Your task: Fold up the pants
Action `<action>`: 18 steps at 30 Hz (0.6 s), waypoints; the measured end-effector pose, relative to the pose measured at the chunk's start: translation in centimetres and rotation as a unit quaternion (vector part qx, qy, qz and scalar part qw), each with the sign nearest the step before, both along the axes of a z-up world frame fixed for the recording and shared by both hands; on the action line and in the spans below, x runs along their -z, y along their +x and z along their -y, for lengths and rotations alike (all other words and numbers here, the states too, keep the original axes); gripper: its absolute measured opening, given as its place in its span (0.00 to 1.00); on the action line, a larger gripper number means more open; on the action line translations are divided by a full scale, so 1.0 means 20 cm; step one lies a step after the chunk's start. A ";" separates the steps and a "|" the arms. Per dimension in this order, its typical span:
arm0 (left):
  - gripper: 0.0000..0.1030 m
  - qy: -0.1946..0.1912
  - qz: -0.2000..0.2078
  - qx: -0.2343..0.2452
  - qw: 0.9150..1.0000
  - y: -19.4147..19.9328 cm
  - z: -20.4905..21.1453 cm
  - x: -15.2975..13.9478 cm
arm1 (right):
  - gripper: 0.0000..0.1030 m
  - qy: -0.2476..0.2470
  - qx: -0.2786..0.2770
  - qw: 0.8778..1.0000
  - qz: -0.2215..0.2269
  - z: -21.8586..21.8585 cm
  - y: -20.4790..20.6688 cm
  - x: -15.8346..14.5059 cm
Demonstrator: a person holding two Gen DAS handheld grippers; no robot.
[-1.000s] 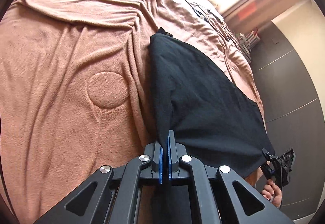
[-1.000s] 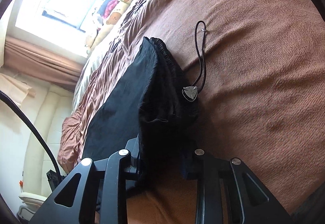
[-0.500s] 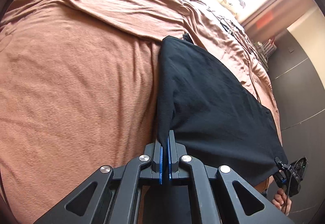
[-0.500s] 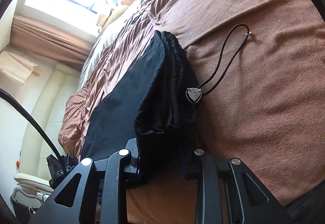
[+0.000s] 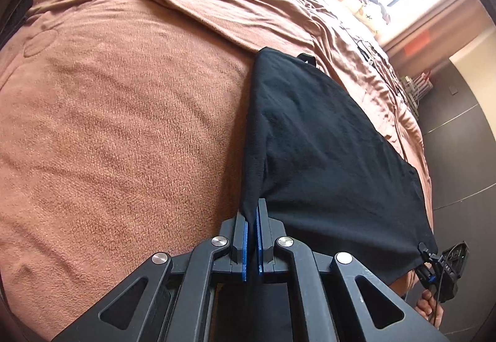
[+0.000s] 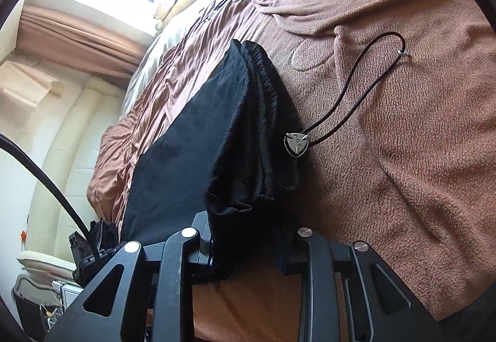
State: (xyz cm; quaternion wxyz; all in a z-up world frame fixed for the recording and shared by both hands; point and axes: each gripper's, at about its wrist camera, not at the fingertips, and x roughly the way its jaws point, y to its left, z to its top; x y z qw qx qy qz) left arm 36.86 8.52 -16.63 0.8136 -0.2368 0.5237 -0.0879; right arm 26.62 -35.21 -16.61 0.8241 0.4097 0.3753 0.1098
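My left claw (image 5: 251,218) and right claw (image 6: 248,236) each pinch a corner of the pants (image 5: 325,149), stretched lengthwise ahead over the bed (image 5: 124,125).

Matte black left tool (image 5: 251,219) with blue pads (image 5: 245,246), angular linkage arms, triangular cut-outs, round silver screws (image 5: 219,240). Same black frame and silver screws on right tool (image 6: 246,233); black cable (image 6: 46,184) alongside.
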 end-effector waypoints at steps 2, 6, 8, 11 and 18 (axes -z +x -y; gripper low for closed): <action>0.06 0.000 -0.006 -0.002 1.000 -0.01 0.00 0.01 | 0.28 0.017 0.000 1.000 -0.016 0.03 0.00 0.02; 0.18 0.001 -0.013 0.006 1.000 -0.05 0.01 0.04 | 0.28 0.021 0.006 1.000 -0.014 0.06 -0.06 0.00; 0.27 -0.008 -0.017 0.001 1.000 -0.08 -0.01 0.06 | 0.28 0.023 0.012 1.000 -0.005 0.08 -0.09 -0.02; 0.33 -0.022 -0.017 -0.006 1.000 -0.13 -0.04 0.07 | 0.28 0.022 0.022 0.999 0.006 0.12 -0.11 -0.04; 0.52 -0.059 -0.014 -0.017 0.998 -0.28 -0.05 0.07 | 0.05 0.036 0.029 0.999 0.023 0.15 -0.14 -0.01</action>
